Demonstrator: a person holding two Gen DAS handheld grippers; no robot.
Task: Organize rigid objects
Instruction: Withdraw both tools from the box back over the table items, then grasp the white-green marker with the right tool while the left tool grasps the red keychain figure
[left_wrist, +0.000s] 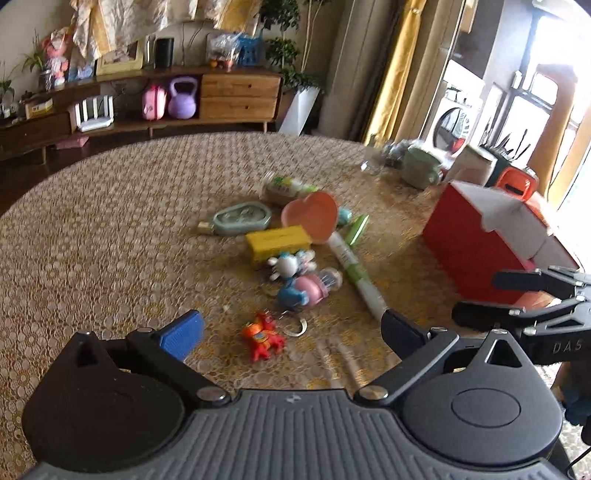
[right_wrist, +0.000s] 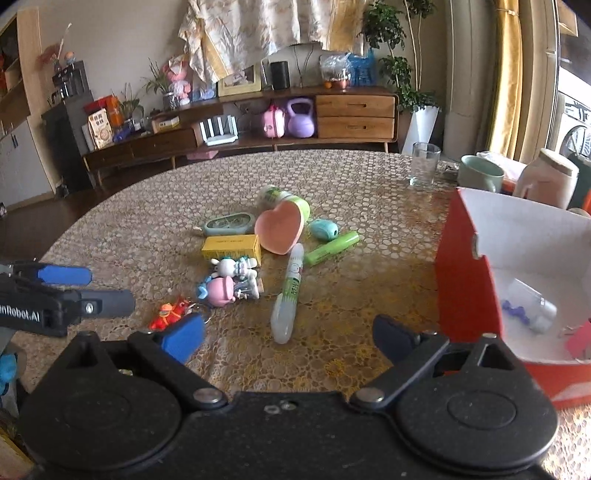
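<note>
Both hand-held grippers are hovering spread over the tabletop, the left hand-held gripper and the right hand-held gripper gripping nothing. The toy pile is lying mid-table, blurring in the left view. The red box is sitting right, edge-cropped, its contents indistinct.
</note>
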